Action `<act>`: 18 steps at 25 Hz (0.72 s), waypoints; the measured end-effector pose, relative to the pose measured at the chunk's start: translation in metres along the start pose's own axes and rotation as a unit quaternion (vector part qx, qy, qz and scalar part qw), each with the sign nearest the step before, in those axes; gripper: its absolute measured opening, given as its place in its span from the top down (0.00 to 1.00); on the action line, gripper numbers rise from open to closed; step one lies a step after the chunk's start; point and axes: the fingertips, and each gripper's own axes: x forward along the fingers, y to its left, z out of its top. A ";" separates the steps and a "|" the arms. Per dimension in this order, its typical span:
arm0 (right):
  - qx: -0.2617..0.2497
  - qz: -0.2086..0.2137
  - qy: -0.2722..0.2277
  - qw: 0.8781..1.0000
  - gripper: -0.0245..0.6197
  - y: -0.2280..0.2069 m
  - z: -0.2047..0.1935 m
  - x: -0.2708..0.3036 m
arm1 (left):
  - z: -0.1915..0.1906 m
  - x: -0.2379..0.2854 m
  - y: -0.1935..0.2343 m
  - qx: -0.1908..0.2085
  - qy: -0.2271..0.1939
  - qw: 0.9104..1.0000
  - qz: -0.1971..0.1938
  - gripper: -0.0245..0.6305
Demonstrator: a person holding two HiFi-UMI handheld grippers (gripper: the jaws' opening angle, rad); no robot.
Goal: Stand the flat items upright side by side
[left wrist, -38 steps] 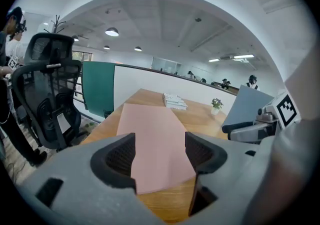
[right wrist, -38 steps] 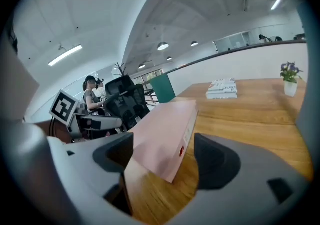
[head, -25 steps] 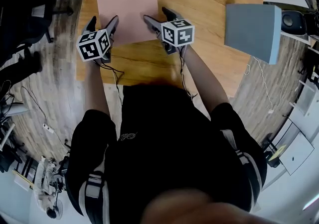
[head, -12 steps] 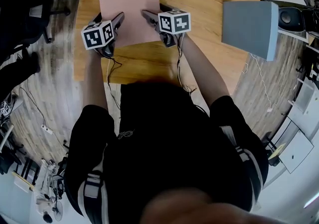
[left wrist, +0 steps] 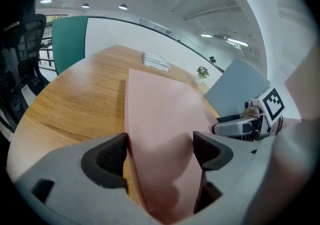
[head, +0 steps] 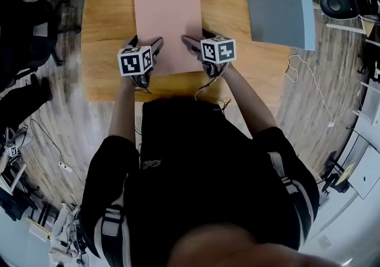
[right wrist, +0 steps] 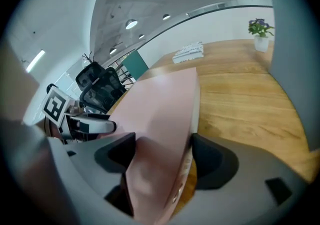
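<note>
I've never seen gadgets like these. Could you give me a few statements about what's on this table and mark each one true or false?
1. The pink item lies flat on the wooden table. True.
2. The grey-blue item rests on top of the pink item. False: it lies apart, at the table's right side.
3. The left gripper and the right gripper are both at the pink item's near edge. True.
4. Both grippers are shut with nothing between their jaws. False: each pair stands apart with a near corner of the pink item between; the right jaws have just been closing a little.
5. The potted plant stands on the pink item. False: it stands on bare wood at the far side.
</note>
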 end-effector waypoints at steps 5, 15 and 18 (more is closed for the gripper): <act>0.013 -0.004 0.001 1.000 0.40 -0.021 -0.039 -0.039 | -0.035 -0.001 -0.042 0.022 0.048 0.997 -0.051 0.33; 0.017 0.005 -0.020 1.000 0.34 -0.047 -0.010 -0.034 | 0.001 0.026 -0.044 0.004 0.063 0.996 -0.065 0.32; 0.006 -0.010 -0.024 1.000 0.34 -0.048 -0.007 -0.028 | 0.007 0.031 -0.042 -0.004 0.055 0.998 -0.044 0.32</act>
